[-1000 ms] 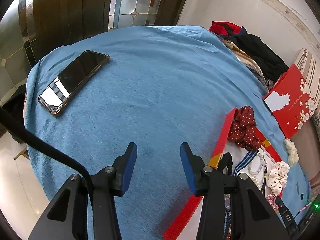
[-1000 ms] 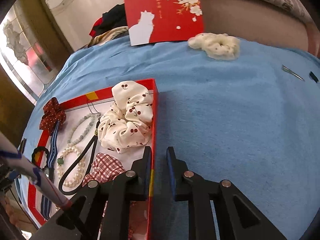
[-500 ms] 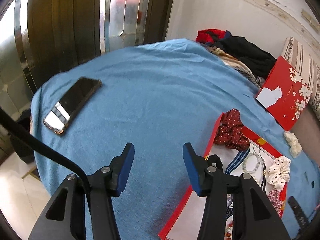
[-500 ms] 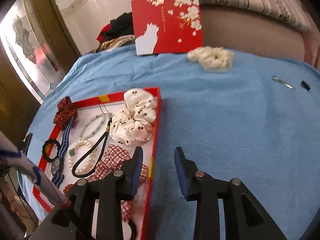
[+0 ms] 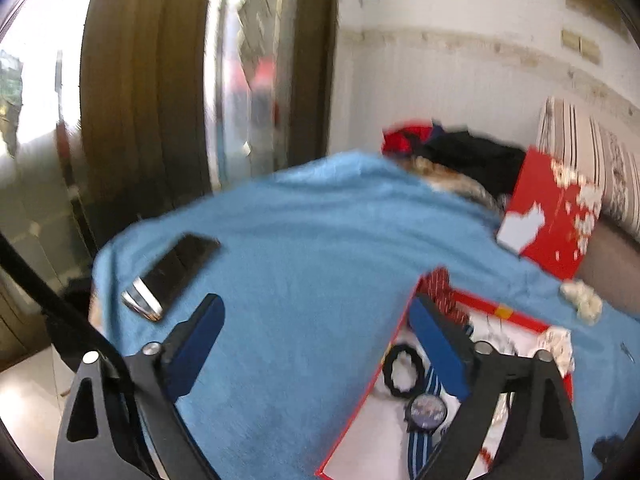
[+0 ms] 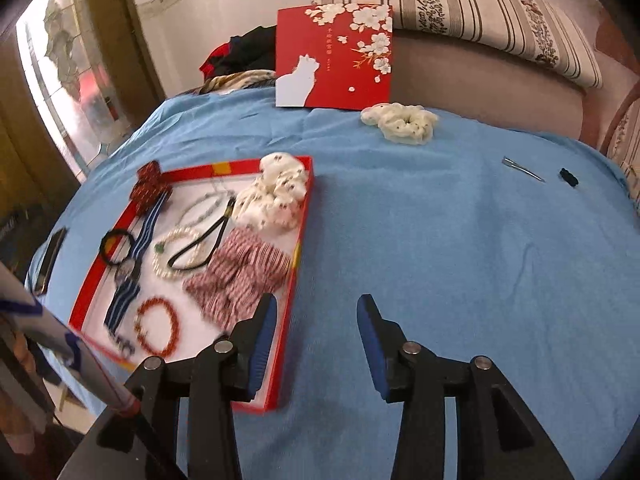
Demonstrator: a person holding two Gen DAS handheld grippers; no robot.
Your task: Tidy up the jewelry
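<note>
Left wrist view (blurred): left claw [image 5: 316, 344] spread wide, holding nothing, above the blue cloth-covered surface [image 5: 304, 240]. Its right finger overlaps the near-left corner of the shallow red cardboard tray with white lining [image 5: 360, 408]. Visible in that corner: round-faced watch on a blue-and-white striped strap [image 5: 425, 410] and a black elastic hair ring [image 5: 401, 368]. A dark smartphone [image 5: 172, 276] lies apart on the cloth, to the left.

Right wrist view: right claw [image 6: 316, 340] also wide and empty, straddling the tray's right wall. The tray holds a cherry-print white scrunchie [image 6: 276, 192], red-and-white checked fabric bow [image 6: 240, 276], white pearl bracelet [image 6: 176, 252], orange bead bracelet [image 6: 156, 326] and a black elastic loop [image 6: 200, 244].

Still outside the tray: a cream speckled scrunchie [image 6: 402, 122] at the far edge below the red flower-printed box lid with a white cat [image 6: 334, 56], a thin silver hair clip [image 6: 523, 169], and a small black item [image 6: 569, 177], too small to identify.

Judgement: next step is fetching a loose piece, likely with the right claw. Approach the scrunchie from above and pinch its bulk, not the cloth. For the flat clip, close across its narrow width; it may slip.
</note>
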